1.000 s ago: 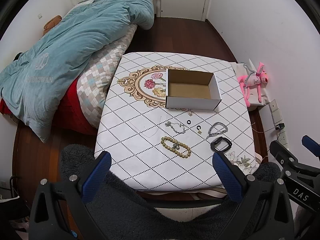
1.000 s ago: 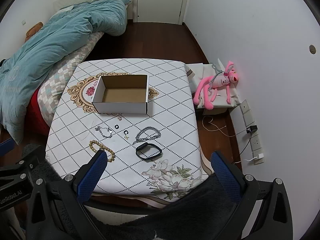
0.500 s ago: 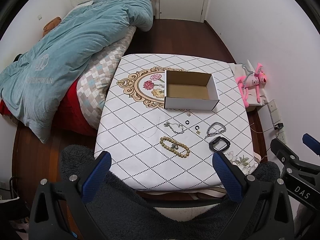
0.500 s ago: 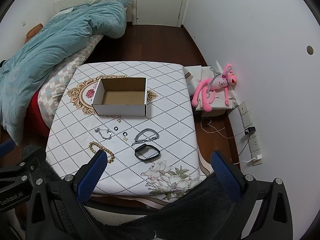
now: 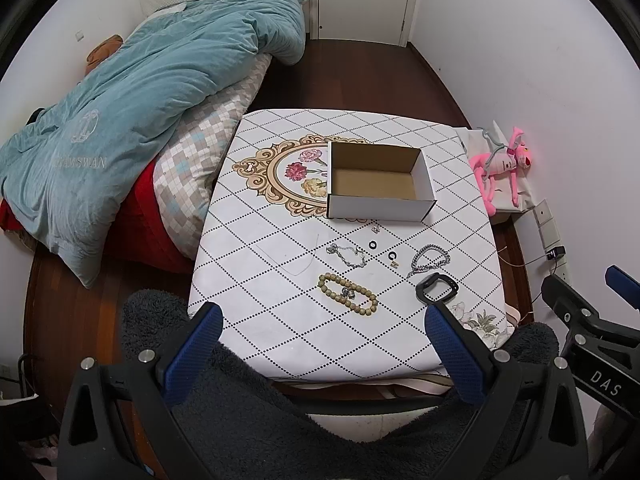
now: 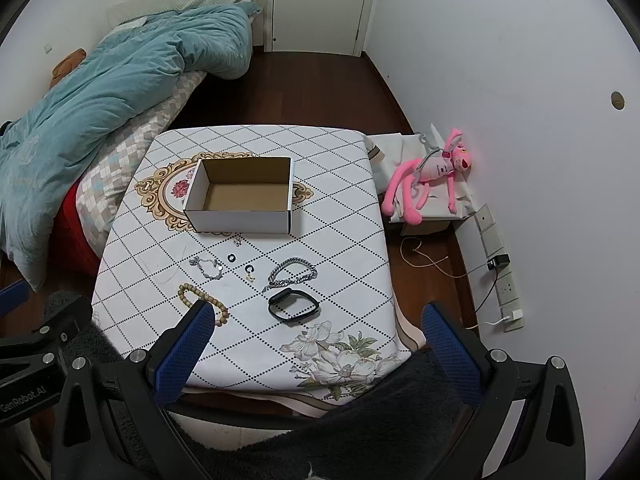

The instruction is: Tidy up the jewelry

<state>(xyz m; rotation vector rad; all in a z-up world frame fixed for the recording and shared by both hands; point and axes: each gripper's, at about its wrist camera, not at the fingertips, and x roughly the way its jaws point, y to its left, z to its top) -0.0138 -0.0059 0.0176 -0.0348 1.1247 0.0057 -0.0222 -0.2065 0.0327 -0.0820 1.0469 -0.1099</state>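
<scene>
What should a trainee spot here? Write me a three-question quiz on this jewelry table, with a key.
1. True or false: the cardboard box already holds jewelry.
2. Which piece lies nearest the right gripper? A) black band B) beaded bracelet C) thin silver bracelet
3. Fill in: both the right gripper and the left gripper are ____ and hold nothing.

Key:
1. False; the box is empty, and every piece lies on the tablecloth in front of it.
2. A
3. Open
</scene>
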